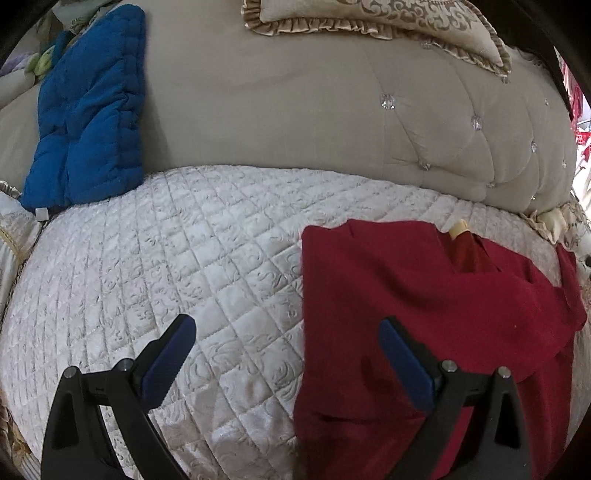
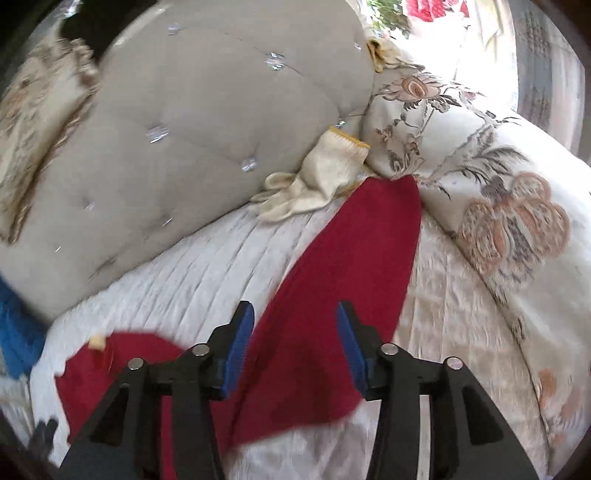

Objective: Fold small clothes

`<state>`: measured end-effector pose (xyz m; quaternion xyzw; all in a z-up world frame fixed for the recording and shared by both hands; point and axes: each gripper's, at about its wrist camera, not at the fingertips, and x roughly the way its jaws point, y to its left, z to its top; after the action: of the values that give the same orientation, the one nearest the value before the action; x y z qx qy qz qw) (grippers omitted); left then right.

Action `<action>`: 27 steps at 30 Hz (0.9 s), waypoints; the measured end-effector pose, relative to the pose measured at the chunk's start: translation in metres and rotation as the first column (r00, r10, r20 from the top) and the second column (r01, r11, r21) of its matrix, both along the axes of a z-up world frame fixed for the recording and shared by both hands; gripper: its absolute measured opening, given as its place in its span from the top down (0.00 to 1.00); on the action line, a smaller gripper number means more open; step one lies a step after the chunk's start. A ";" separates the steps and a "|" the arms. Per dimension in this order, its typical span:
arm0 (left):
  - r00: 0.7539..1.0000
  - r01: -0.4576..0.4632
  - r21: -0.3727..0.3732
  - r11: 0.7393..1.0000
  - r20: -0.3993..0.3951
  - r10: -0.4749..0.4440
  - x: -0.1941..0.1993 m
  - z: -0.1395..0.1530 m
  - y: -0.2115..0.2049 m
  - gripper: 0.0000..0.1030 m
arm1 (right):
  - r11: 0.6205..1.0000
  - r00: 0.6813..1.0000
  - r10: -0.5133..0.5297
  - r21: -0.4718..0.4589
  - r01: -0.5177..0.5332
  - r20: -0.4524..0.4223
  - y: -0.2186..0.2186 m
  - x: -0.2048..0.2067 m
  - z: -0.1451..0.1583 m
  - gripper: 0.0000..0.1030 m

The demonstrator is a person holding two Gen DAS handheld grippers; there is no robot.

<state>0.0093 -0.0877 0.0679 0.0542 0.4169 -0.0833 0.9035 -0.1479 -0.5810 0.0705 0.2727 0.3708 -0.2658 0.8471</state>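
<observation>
A dark red garment (image 1: 424, 306) lies partly folded on the white quilted seat cover (image 1: 147, 258), with a small cream tag at its far edge. My left gripper (image 1: 288, 325) is open and empty, hovering over the garment's left edge. In the right wrist view one long part of the red garment (image 2: 343, 266) stretches toward the far right. My right gripper (image 2: 295, 310) is open above it, holding nothing.
A folded blue padded garment (image 1: 88, 110) leans on the beige tufted backrest (image 1: 295, 118). A cream work glove (image 2: 314, 184) lies by the backrest. A floral cushion (image 2: 480, 173) sits at the right. A frilled pillow (image 1: 369, 18) rests on top.
</observation>
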 end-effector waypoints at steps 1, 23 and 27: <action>1.000 0.000 0.000 1.000 0.001 0.000 0.000 0.000 0.000 0.02 | 1.000 1.000 -0.008 -0.003 0.008 -0.016 -0.006 0.011 -0.004 0.73; 0.997 -0.076 -0.080 0.994 0.009 0.077 0.011 0.011 0.023 0.02 | 0.994 0.900 0.054 0.066 -0.091 0.432 -0.030 -0.087 0.047 1.00; 0.993 -0.117 -0.134 0.984 0.016 0.121 0.013 0.017 0.037 0.02 | 0.955 0.815 0.255 -0.005 -0.296 0.520 0.024 -0.083 0.100 1.00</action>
<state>0.0224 -0.0509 0.0851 -0.0300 0.4019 -0.0560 0.9135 -0.2306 -0.5574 0.1709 0.3092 0.1760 -0.0434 0.9336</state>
